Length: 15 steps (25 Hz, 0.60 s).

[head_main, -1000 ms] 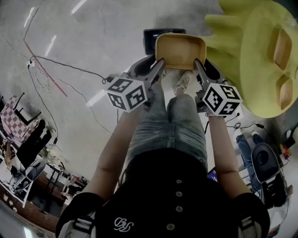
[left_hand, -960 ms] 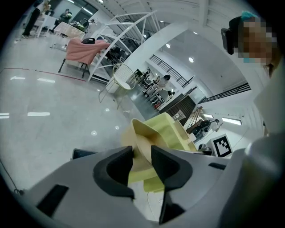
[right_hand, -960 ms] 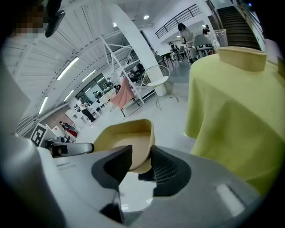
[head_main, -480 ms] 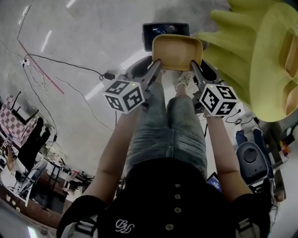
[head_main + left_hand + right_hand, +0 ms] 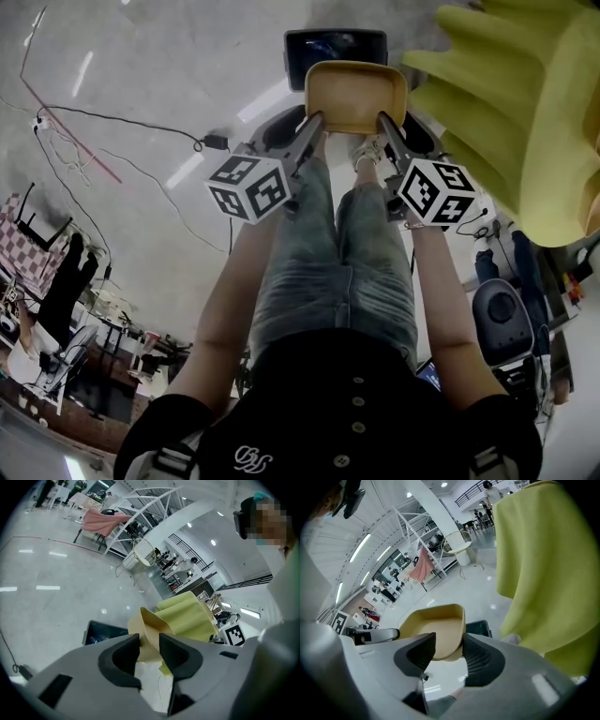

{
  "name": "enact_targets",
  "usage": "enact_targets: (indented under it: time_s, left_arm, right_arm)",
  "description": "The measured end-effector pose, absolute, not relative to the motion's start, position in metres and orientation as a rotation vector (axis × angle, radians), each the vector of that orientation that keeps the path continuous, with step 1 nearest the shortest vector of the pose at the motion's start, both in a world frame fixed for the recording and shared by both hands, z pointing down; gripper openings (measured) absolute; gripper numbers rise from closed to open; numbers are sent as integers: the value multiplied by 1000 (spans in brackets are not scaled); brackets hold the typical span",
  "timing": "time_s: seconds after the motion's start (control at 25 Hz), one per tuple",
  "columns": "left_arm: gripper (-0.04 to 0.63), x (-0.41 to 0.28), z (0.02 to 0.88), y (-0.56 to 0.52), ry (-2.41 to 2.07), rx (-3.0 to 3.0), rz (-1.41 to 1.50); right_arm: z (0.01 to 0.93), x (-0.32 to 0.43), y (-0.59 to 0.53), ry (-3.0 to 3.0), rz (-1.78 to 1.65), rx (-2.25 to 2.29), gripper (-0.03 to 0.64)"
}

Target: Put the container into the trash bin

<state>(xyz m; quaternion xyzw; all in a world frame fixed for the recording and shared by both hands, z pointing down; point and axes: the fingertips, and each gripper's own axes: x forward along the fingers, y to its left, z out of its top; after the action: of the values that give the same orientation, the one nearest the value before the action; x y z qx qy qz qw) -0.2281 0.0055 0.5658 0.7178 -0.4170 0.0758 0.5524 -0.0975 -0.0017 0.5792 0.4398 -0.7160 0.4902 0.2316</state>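
Observation:
I hold a tan, shallow container [image 5: 356, 94] between both grippers, just over a dark trash bin [image 5: 336, 44] on the floor. My left gripper [image 5: 317, 120] is shut on the container's left rim; in the left gripper view a tan wall [image 5: 147, 630] sits pinched between the jaws of this gripper [image 5: 149, 644]. My right gripper [image 5: 382, 120] is at the right rim. Its jaws are opening, with the container's corner [image 5: 436, 625] still in the gap of that gripper [image 5: 449, 641]. The bin [image 5: 478, 627] shows just behind.
A large yellow-green draped thing [image 5: 525, 112] hangs close on the right, beside the right gripper [image 5: 543, 564]. A black cable [image 5: 141, 164] trails over the glossy floor at the left. The person's legs and shoes [image 5: 367, 159] stand under the container.
Both grippers and the container have sunk toward the bin, which now shows more fully behind the container in the head view.

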Motion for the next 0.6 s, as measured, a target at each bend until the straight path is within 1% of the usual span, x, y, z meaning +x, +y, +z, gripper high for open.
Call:
enact_targets:
  time_s: [0.52,0.6]
  left_arm:
    - [120,-234,592,7,-1004,1688,229]
    - [120,-232,590,3,-1017,1705,252]
  right_arm:
    - [605,-104,-1,-1958,1354,1204,166]
    - [606,-103,-4,-1965,1348,1209,181]
